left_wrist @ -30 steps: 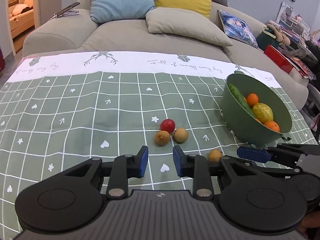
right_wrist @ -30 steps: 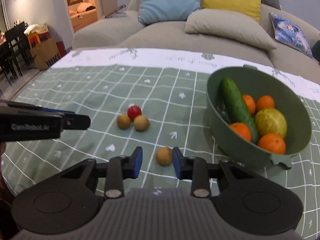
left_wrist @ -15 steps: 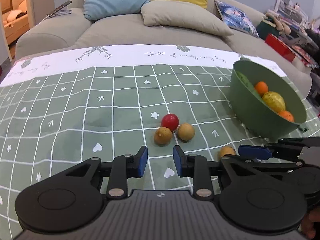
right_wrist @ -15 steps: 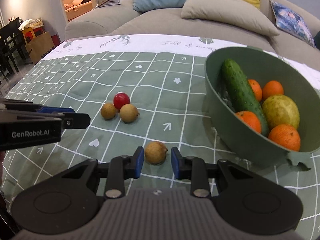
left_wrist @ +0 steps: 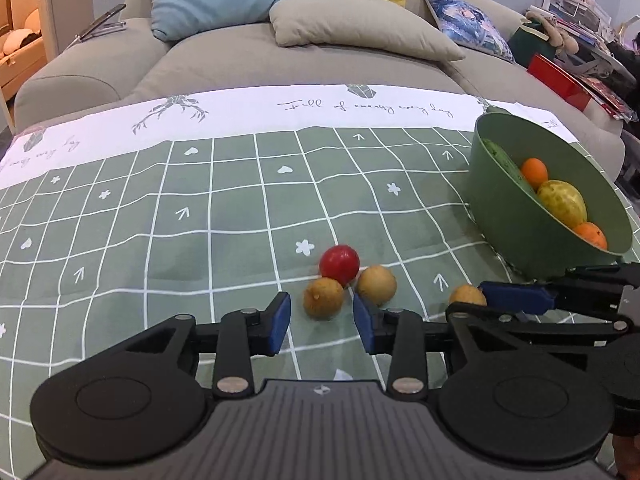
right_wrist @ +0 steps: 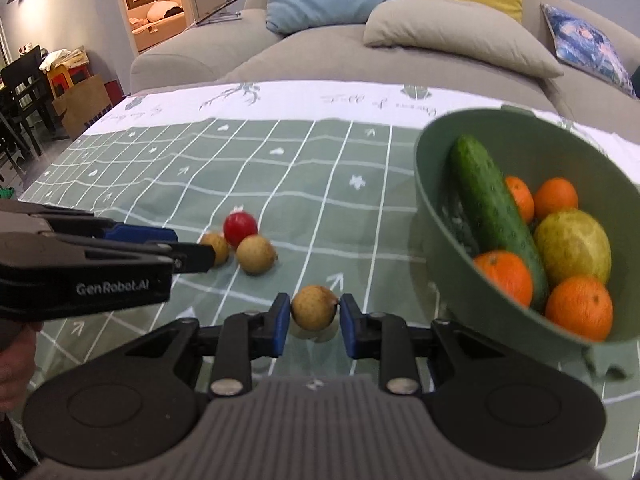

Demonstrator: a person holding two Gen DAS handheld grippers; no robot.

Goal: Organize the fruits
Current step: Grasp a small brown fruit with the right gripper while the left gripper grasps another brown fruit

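A red fruit (left_wrist: 339,265) and two brown round fruits (left_wrist: 324,298) (left_wrist: 376,284) lie together on the green checked tablecloth (left_wrist: 160,220). My left gripper (left_wrist: 322,322) is open, its jaws just short of the nearer brown fruit. A third brown fruit (right_wrist: 314,307) sits between the jaws of my right gripper (right_wrist: 312,322), which is open with small gaps on both sides. A green bowl (right_wrist: 430,216) at the right holds a cucumber (right_wrist: 490,204), several oranges and a yellow-green fruit (right_wrist: 572,246). In the right wrist view the left gripper (right_wrist: 182,248) comes in from the left.
A grey sofa (left_wrist: 224,60) with blue, yellow and beige cushions runs along the table's far edge. Red boxes and clutter (left_wrist: 560,80) stand at the far right. A doorway and dark chairs (right_wrist: 24,92) are at the far left.
Both grippers have moved forward and lower. The lone brown fruit now sits between the right gripper's jaws. The left gripper has come close to the cluster of three.
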